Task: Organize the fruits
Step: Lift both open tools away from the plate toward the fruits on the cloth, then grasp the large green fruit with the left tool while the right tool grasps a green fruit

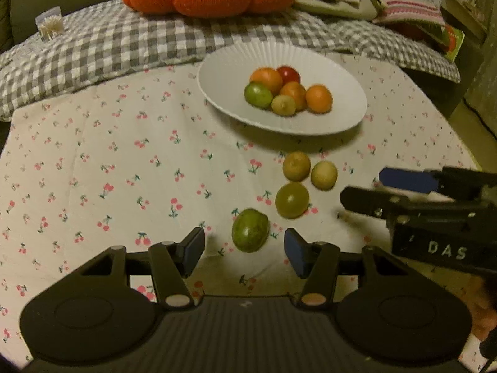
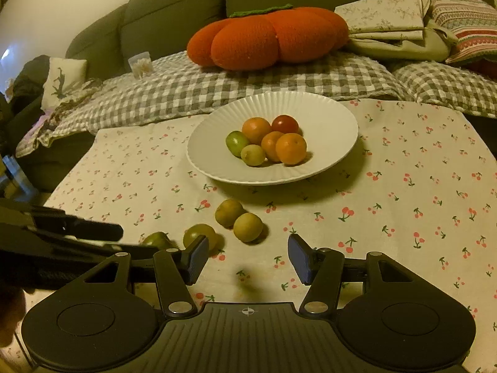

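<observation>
A white fluted plate (image 1: 223, 71) (image 2: 335, 118) holds several small fruits, orange, green and one red (image 1: 289, 74). Four loose fruits lie on the cherry-print cloth in front of it: a dark green one (image 1: 250, 234) (image 2: 157, 240), a pale green one (image 1: 292, 200) (image 2: 198, 234), and two yellowish ones (image 1: 296, 165) (image 1: 324, 174). My left gripper (image 1: 245, 250) is open with the dark green fruit between its pads, apart from them. My right gripper (image 2: 247, 259) is open and empty, just in front of the yellowish fruits (image 2: 247, 227).
A cherry-print cloth (image 1: 108, 171) covers the table. Behind it lie a checked blanket (image 1: 124, 43), an orange pumpkin cushion (image 2: 267, 39), folded linens (image 2: 388, 21) and a green sofa. The right gripper (image 1: 366, 191) shows at the right of the left wrist view.
</observation>
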`<act>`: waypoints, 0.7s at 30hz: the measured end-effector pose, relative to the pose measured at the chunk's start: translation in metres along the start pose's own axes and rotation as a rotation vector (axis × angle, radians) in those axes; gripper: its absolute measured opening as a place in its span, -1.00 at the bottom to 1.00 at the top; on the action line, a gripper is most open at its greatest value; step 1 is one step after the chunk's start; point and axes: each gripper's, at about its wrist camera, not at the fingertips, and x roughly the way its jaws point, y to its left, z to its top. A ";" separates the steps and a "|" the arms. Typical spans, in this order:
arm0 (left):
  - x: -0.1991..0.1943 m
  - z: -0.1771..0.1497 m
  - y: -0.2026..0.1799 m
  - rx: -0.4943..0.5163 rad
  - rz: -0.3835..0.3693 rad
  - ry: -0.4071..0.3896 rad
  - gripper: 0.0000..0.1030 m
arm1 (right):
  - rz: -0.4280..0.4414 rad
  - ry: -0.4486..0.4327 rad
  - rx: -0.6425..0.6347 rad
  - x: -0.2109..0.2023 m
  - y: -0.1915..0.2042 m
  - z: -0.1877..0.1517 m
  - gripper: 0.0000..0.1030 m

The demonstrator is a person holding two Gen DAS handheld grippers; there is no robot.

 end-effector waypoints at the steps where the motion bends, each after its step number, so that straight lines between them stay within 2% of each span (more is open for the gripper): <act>1: 0.002 -0.001 0.001 -0.003 -0.006 0.000 0.04 | 0.000 0.000 -0.004 0.001 0.000 0.000 0.10; 6: 0.010 -0.002 0.002 0.015 -0.025 -0.009 -0.24 | -0.003 0.001 -0.016 0.004 0.002 0.000 0.09; 9: 0.012 -0.002 0.000 0.028 -0.032 -0.021 -0.30 | -0.006 0.001 -0.015 0.006 0.003 0.001 0.10; 12: 0.012 -0.002 -0.002 0.046 -0.042 -0.027 -0.50 | -0.007 0.000 -0.016 0.006 0.003 0.001 0.09; 17: 0.011 -0.002 0.001 0.053 -0.052 -0.032 -0.50 | 0.003 0.000 -0.032 0.009 0.005 0.001 0.09; 21: 0.005 0.001 0.011 0.006 -0.031 -0.034 -0.50 | 0.020 0.000 -0.068 0.011 0.012 -0.001 0.09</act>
